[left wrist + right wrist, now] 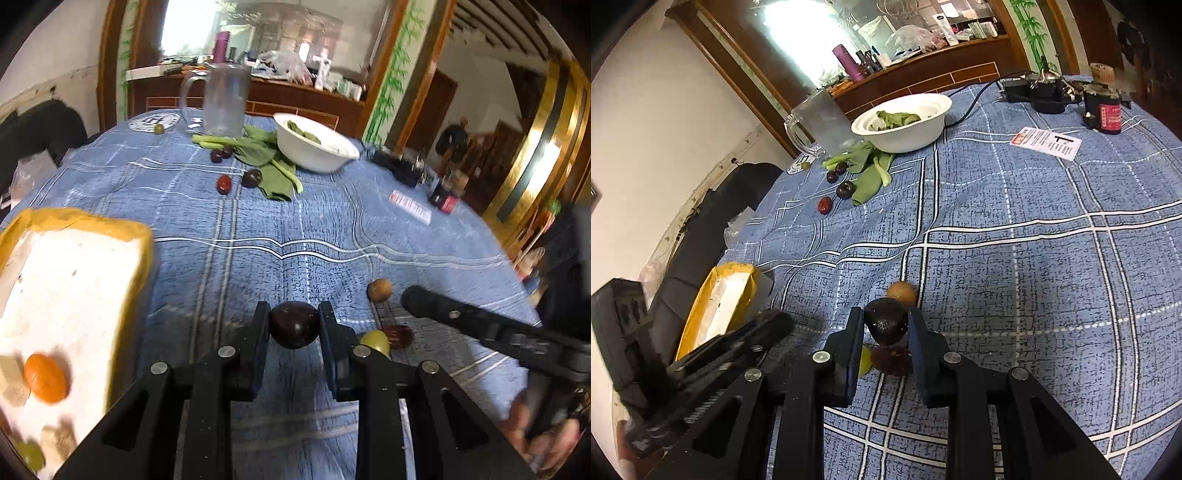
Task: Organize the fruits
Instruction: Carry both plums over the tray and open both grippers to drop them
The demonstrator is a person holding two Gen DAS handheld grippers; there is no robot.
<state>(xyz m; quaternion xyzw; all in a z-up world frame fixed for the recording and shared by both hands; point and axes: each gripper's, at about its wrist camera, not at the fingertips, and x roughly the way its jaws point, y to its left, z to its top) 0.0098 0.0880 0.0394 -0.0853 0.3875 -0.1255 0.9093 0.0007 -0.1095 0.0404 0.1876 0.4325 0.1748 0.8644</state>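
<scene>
My left gripper (294, 325) is shut on a dark plum (294, 332), held just above the blue checked cloth (295, 229). To its left lies a yellow-rimmed tray (85, 221) with an orange fruit (46, 377) and a green grape (31, 454) inside. My right gripper (886, 321) is shut on another dark plum (886, 326); whether that plum rests on the cloth I cannot tell. Around it lie a brown round fruit (902, 291), a green grape (865, 361) and a dark red fruit (891, 360). The left gripper (779, 325) shows blurred beside the tray (735, 267).
At the far side stand a white bowl (314, 155) of greens, a glass mug (225, 99) and loose leafy stalks (266, 155), with a red fruit (224, 184) and a dark one (252, 178) near them. A leaflet (1045, 142), a dark bottle (1104, 110) and cables sit far right.
</scene>
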